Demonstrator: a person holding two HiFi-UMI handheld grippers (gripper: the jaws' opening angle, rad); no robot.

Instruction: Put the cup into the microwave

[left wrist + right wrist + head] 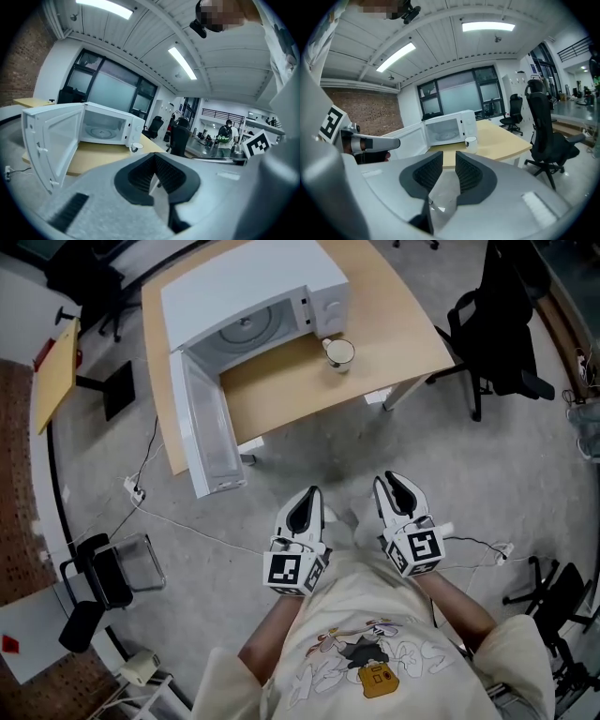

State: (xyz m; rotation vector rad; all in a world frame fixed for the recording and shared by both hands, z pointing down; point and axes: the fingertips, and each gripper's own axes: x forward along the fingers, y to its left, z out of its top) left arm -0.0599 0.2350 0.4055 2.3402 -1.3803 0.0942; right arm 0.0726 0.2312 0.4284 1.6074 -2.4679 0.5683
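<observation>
A white microwave (253,296) stands on a wooden table (403,334) with its door (208,427) swung wide open toward me. The white cup (338,353) sits on the table just right of the cavity, in front of the control panel. It also shows as the small cup (136,147) and cup (470,142) in the gripper views. Both grippers are held close to my body, well short of the table. My left gripper (309,491) is shut and empty. A narrow gap shows between the jaws of my right gripper (389,479), with nothing in it.
A black office chair (502,324) stands right of the table. A cable and a power strip (133,488) lie on the grey floor to the left. Another black chair (98,573) is at lower left, and a second desk (56,371) at far left.
</observation>
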